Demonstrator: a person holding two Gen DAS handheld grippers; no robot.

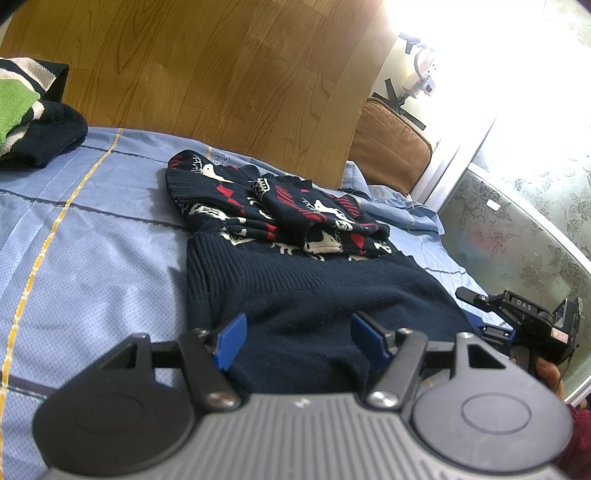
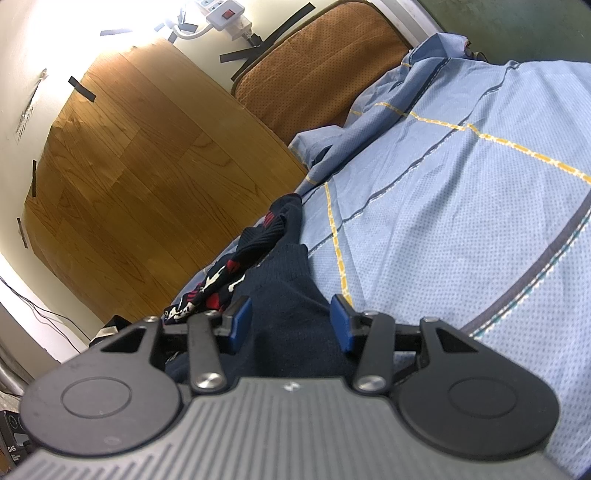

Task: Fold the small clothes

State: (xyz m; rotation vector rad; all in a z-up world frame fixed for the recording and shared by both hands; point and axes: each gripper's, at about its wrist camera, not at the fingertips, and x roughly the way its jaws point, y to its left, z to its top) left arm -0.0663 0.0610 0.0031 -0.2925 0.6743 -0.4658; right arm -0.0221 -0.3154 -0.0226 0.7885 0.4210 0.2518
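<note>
While claws point(image 1: 299, 341) point(image 2: 291, 325) gape, sweater point(image 1: 295, 295) hem between.

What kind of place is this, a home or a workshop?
Probably a home bedroom: a navy patterned sweater lies on a blue checked bedsheet, with a brown cushion and a wall power strip behind.

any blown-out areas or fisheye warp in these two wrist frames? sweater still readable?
Left wrist: window glare clips the upper right; navy sweater stays sharp, its pattern legible; wood panel edges bow. Right wrist: glare washes the upper-left wall around the power strip; bedsheet stripes curve; the sweater is dark with little detail.
</note>
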